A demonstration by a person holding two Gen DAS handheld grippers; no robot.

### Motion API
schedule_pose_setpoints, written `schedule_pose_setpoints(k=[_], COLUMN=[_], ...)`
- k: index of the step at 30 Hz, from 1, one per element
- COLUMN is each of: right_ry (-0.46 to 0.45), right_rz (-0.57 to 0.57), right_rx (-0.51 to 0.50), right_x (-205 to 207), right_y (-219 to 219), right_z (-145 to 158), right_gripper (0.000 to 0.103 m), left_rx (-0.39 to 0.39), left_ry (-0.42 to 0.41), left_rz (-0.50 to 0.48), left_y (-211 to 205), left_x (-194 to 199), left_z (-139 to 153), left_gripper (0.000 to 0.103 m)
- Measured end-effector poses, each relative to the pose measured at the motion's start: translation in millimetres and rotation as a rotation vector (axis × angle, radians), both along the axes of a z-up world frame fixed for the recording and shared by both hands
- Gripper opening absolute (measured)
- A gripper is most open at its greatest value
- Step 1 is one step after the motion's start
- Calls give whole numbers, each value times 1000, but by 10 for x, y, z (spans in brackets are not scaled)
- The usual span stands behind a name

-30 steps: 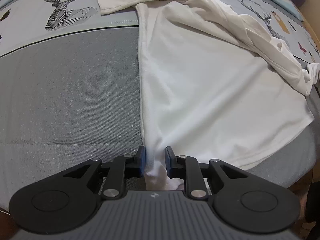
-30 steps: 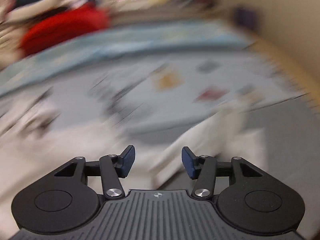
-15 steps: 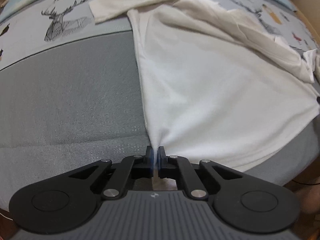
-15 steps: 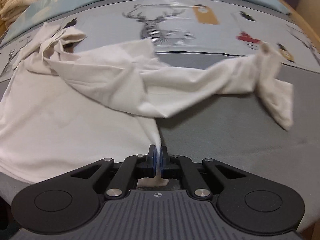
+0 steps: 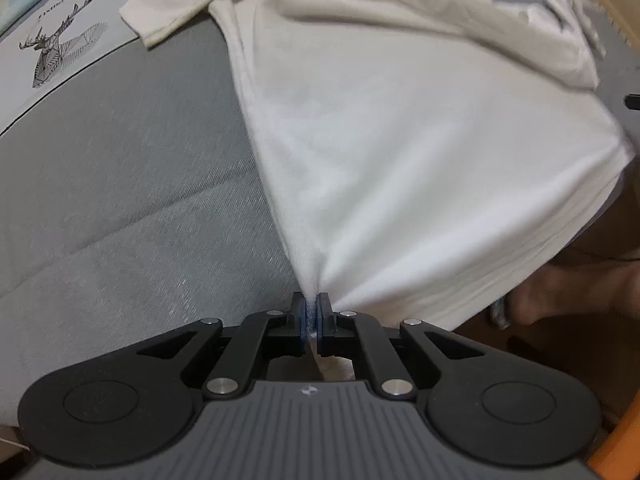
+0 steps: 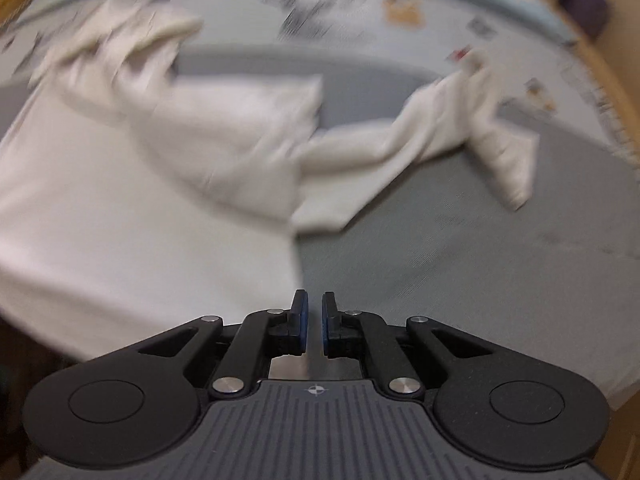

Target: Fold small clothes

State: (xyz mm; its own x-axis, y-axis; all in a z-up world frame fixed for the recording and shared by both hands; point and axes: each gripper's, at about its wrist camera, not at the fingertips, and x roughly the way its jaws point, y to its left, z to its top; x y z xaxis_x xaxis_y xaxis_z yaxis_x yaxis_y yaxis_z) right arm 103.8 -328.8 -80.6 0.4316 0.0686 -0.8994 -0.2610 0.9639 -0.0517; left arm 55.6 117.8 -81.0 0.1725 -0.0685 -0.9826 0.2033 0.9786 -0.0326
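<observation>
Left wrist shows left gripper (image 5: 311, 312) fingers pinching the white shirt (image 5: 400, 140); right gripper (image 6: 314, 320) fingers slightly apart, empty.

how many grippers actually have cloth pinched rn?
1. Left gripper is clamped on the white shirt hem corner; right gripper has a small gap, nothing between its fingers.

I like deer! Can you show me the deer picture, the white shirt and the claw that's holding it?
deer (image 5: 52, 56), left wrist view, on its striped body.
shirt (image 5: 400, 140), left wrist view, on the flat middle.
left claw (image 5: 311, 312), left wrist view, between the fingertips pinching the shirt's corner.
</observation>
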Motion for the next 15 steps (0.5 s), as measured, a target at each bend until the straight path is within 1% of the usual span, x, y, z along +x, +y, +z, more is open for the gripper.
schedule_pose_setpoints(k=[1, 3, 4, 5, 7, 8, 11, 12, 15], right_ry=[-45, -113, -137, -152, -159, -158, -148, -142, -133], right_rz=[-30, -93, -116, -131, -137, -134, -107, -100, -85], right_rx=[15, 79, 112, 141, 186, 195, 187, 188, 186], right_x=[35, 111, 147, 162, 232, 261, 363, 421, 513], right_y=[-40, -134, -197, -201, -155, -111, 37, 94, 260], right_z=[65, 185, 218, 246, 242, 212, 111, 69, -2], right_gripper=[14, 23, 25, 27, 34, 40, 45, 48, 51], left_rx=[-15, -32, -41, -53, -64, -71, -63, -61, -74], left_ry=[-23, -86, -108, -137, -175, -195, -246, -258, -311], left_rz=[14, 66, 91, 126, 180, 209, 279, 297, 361], left_y=[33, 95, 99, 144, 190, 199, 207, 229, 232], left_x=[19, 59, 91, 118, 184, 219, 326, 404, 539], left_z=[29, 112, 154, 186, 221, 240, 286, 304, 379], left_gripper=[7, 15, 19, 19, 19, 19, 19, 19, 19])
